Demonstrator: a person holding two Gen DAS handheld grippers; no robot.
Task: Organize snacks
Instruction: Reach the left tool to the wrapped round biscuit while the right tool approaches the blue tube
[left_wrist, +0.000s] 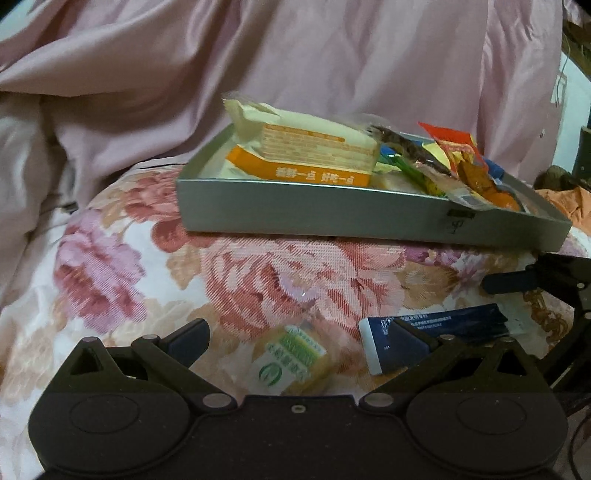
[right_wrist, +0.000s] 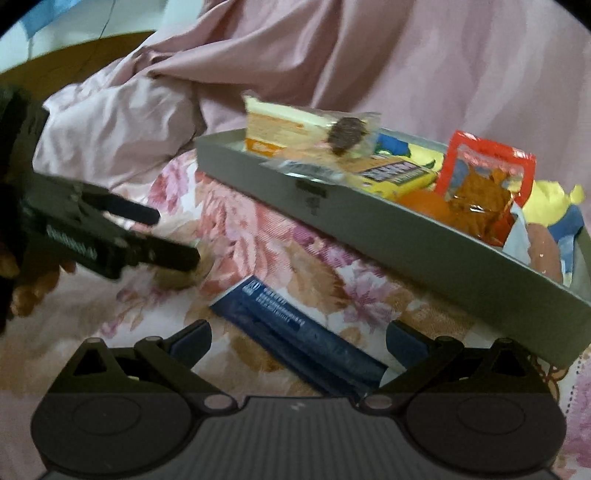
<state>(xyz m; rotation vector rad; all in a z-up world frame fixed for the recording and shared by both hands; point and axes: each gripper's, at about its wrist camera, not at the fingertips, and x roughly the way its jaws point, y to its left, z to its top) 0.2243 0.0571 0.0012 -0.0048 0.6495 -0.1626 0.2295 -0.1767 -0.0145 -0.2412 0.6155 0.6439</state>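
1. Left claw (left_wrist: 297, 341) gapes wide over a round green-labelled snack (left_wrist: 290, 363) on the floral bed cover (left_wrist: 110, 258).
2. Right claw (right_wrist: 297, 341) spreads wide around a dark blue packet (right_wrist: 295, 339).
3. Farther off, a grey tray (left_wrist: 314, 214) holds piled snacks, an orange-and-cream pack (left_wrist: 306, 155) at its left.

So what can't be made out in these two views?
- Blue packet: its near end is hidden behind the right claw body; print too small to read.
- Round green-label snack: blurred in the left view; the left claw covers it in the right view.
- Grey tray: its floor is hidden by piled snacks; the right view's edge cuts its far end.
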